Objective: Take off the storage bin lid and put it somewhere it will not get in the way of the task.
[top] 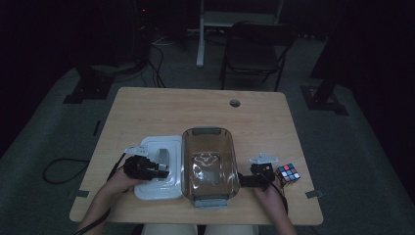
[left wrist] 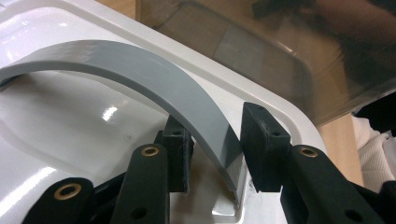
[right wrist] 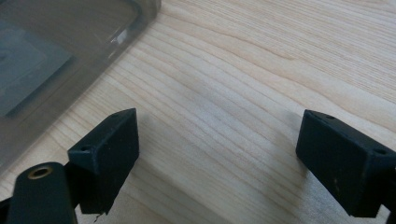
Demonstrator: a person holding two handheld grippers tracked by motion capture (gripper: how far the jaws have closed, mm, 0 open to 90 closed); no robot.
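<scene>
A white lid (top: 147, 188) lies flat on the table, left of a clear brownish container (top: 209, 161). The lid carries an arched grey handle (left wrist: 140, 74). My left gripper (top: 162, 169) reaches over the lid from the left. Seen in the left gripper view, my left gripper (left wrist: 219, 154) is shut on that handle near its right end, one pad on each side. My right gripper (top: 249, 180) rests low at the container's right side. Its jaws stand wide apart in the right gripper view, where the right gripper (right wrist: 219, 154) is open over bare wood beside the container's wall (right wrist: 56, 46).
A colourful puzzle cube (top: 288, 174) sits just right of the right hand. The wooden table (top: 195, 105) has a small round cable hole (top: 235, 103) at the back. A chair (top: 254, 49) and a stand's legs lie on the dark floor beyond the table.
</scene>
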